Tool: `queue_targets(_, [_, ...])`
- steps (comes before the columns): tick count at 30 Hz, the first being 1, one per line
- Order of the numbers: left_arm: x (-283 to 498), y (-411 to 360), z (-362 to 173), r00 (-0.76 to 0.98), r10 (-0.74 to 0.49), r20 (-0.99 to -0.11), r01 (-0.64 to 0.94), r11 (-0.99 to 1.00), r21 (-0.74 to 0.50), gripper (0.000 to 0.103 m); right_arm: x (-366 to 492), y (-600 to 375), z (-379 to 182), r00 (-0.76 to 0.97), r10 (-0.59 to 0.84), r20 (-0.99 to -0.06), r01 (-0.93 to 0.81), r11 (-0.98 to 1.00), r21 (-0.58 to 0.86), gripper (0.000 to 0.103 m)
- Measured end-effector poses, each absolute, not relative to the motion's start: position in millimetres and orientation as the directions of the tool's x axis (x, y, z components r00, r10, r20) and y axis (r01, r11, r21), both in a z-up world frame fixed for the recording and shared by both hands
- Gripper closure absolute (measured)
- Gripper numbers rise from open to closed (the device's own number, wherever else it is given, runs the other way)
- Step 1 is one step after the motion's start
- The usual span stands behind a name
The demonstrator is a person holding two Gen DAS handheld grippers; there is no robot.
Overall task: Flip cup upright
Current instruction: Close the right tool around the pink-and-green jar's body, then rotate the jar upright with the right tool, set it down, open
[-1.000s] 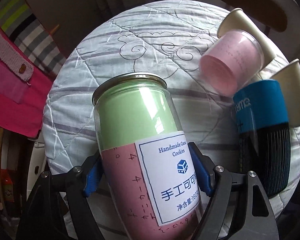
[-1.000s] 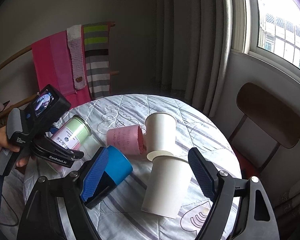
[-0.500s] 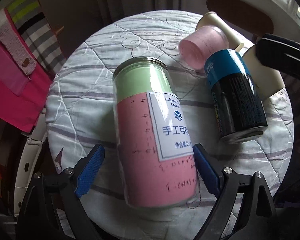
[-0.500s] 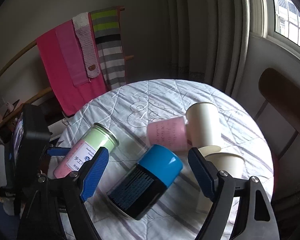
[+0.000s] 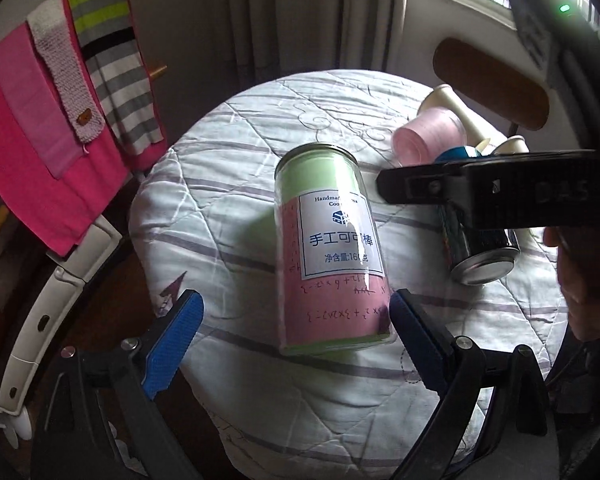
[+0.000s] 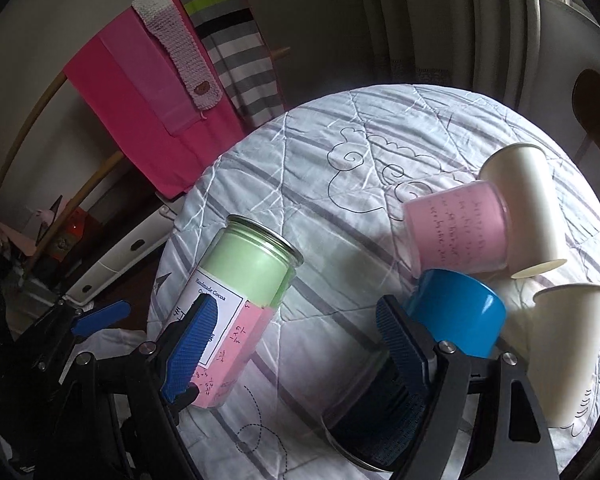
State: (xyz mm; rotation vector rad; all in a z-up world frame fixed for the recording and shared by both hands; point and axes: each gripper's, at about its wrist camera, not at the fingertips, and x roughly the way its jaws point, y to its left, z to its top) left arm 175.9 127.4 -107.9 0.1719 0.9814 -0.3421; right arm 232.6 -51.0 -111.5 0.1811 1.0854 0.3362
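Observation:
A clear jar-shaped cup (image 5: 327,248) with green and pink paper inside and a white label stands on the round quilted table (image 5: 228,216). It also shows in the right wrist view (image 6: 236,304). My left gripper (image 5: 296,344) is open, its blue pads either side of the cup's base and apart from it. My right gripper (image 6: 292,344) is open and empty above the table, between that cup and a blue-and-black can-shaped cup (image 6: 416,352) lying on its side. A pink cup (image 6: 458,232) lies tipped beside it.
Two white paper cups (image 6: 526,208) (image 6: 568,344) lie and stand at the right of the table. A wooden chair (image 5: 496,80) is behind it. Pink and striped cloths (image 5: 60,112) hang on a rack to the left. The right gripper's body (image 5: 500,196) crosses the left wrist view.
My left gripper has let go of the labelled cup and drawn back, leaving it standing. My right gripper has moved left and lower, toward the blue-and-black cup.

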Motion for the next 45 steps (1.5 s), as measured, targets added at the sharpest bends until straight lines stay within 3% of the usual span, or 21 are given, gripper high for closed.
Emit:
queue_targets(13, [180, 157, -117, 0.515, -0.247, -0.821, 0.346, 0.936, -0.065, 0.002, 273, -19, -128, 0.252, 0.421, -0.871, -0.081, 0.906, 0.415, 0.020])
queue_targets(21, [186, 159, -128, 0.506, -0.245, -0.827, 0.367, 0.929, -0.051, 0.002, 298, 12, -152, 0.143, 0.537, -0.831, -0.027, 0.842, 0.539, 0.021])
queue_targets(24, [189, 160, -132, 0.496, -0.256, -0.830, 0.368, 0.927, -0.066, 0.002, 304, 18, -159, 0.115, 0.582, -0.805, -0.021, 0.812, 0.583, 0.027])
queue_targets(29, [184, 164, -128, 0.511, -0.287, -0.810, 0.369, 0.925, -0.095, 0.002, 293, 14, -145, 0.221, 0.557, -0.801, -0.098, 0.830, 0.550, 0.028])
queue_targets(37, [180, 164, -133, 0.501, -0.305, -0.810, 0.340, 0.930, -0.140, 0.002, 269, -5, -119, 0.487, 0.377, -0.788, -0.163, 0.926, 0.342, 0.029])
queue_targets(45, [181, 166, -136, 0.504, -0.301, -0.809, 0.306, 0.939, -0.159, 0.002, 267, -15, -105, 0.596, 0.301, -0.745, -0.169, 0.953, 0.250, 0.029])
